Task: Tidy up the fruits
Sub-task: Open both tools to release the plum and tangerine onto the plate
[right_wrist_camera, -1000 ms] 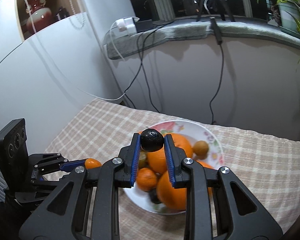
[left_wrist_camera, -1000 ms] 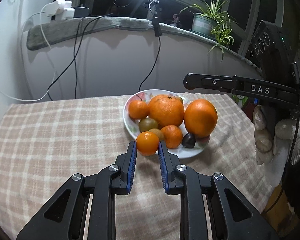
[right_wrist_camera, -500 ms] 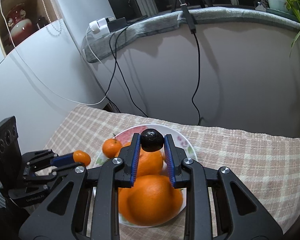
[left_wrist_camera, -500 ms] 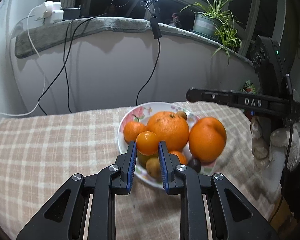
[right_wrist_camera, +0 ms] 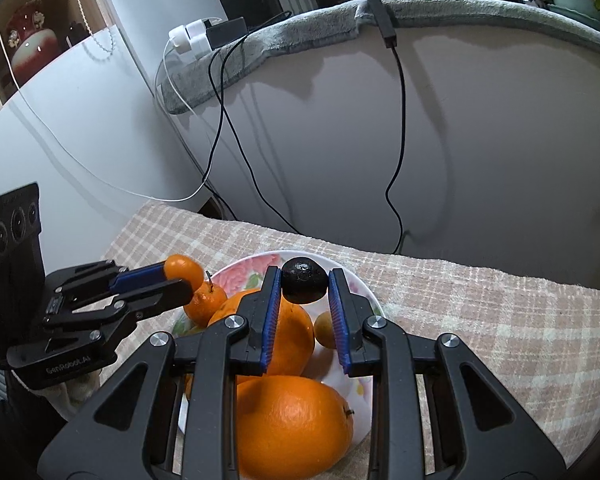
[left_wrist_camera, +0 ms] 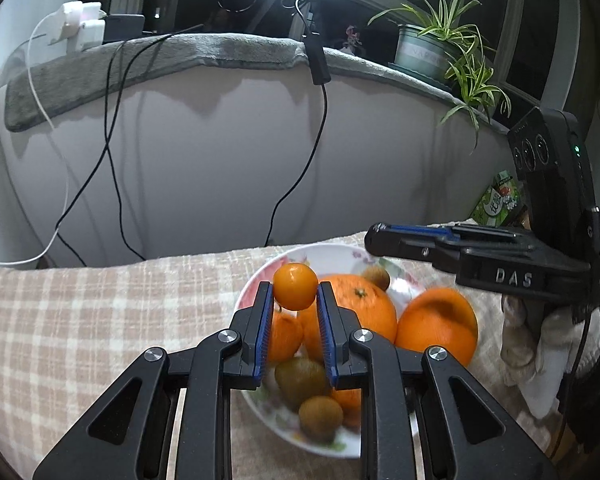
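Observation:
A flowered white plate on the checked tablecloth holds two big oranges, small tangerines and several brown kiwis. My left gripper is shut on a small tangerine and holds it above the plate's near-left side; it also shows in the right wrist view. My right gripper is shut on a dark round fruit held above the plate's middle; in the left wrist view its fingers hang over the plate's right side.
The checked tablecloth covers the table. A white wall with hanging black and white cables stands right behind the table. A grey-covered ledge above carries chargers and a potted plant.
Both grippers have risen and moved forward over the plate with their fruit still held. The left gripper's tangerine went from the plate's near edge to above its left side.

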The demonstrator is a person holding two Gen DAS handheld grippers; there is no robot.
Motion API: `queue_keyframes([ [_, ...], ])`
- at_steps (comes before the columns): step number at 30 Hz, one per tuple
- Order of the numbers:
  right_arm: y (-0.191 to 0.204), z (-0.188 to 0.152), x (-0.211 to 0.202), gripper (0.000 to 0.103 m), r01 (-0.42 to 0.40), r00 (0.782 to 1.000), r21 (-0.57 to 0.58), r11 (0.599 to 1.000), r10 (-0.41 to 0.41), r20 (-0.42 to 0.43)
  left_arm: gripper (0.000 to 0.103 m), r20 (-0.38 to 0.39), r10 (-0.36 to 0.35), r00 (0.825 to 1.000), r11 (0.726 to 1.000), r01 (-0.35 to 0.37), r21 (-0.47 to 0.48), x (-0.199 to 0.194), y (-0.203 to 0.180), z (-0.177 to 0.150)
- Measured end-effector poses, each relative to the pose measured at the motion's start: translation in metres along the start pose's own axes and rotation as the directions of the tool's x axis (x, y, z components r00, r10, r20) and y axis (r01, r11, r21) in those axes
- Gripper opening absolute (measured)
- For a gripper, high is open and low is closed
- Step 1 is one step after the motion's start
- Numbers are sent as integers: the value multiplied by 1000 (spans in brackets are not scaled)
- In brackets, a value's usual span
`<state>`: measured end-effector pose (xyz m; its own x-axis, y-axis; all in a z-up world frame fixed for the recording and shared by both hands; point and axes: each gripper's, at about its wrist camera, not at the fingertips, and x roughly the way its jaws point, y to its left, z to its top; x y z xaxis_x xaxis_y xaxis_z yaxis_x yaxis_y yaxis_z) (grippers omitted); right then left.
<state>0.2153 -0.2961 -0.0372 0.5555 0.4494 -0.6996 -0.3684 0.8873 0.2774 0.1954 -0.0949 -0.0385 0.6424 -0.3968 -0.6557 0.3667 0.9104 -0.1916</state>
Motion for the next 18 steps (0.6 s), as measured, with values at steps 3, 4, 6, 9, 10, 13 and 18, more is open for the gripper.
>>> queue_keyframes([
  [3,-1,1,4,25,-3,1000,-5,1000,3,-8,20,-5,-3,1000,1000,3,2,7,-1,4],
  [4,-1,1,5,25,-3,1000,-6,1000,3,-10,20,-5,-5,1000,1000,5,1,8,-1,5],
  [6,-1,2,7,25,-5,1000,-8,1000,5,-12,20,-5,-10,1000,1000,10,-4,11,-1,6],
  [9,-1,1,9,25,-9,1000,-12,1000,9,-18,20,-7,-13,1000,1000,13,-8,15,-1,7],
  [10,-1,2,10,25,-9,1000,-13,1000,8,-19,20,-9,-12,1000,1000,12,-7,16,-1,7],
  [13,-1,2,11,25,-8,1000,-17,1000,8,-20,21,-14,-13,1000,1000,13,-8,19,-1,8],
  [18,-1,2,11,25,-11,1000,-19,1000,10,-18,21,-21,-7,1000,1000,7,-4,21,-1,8],
])
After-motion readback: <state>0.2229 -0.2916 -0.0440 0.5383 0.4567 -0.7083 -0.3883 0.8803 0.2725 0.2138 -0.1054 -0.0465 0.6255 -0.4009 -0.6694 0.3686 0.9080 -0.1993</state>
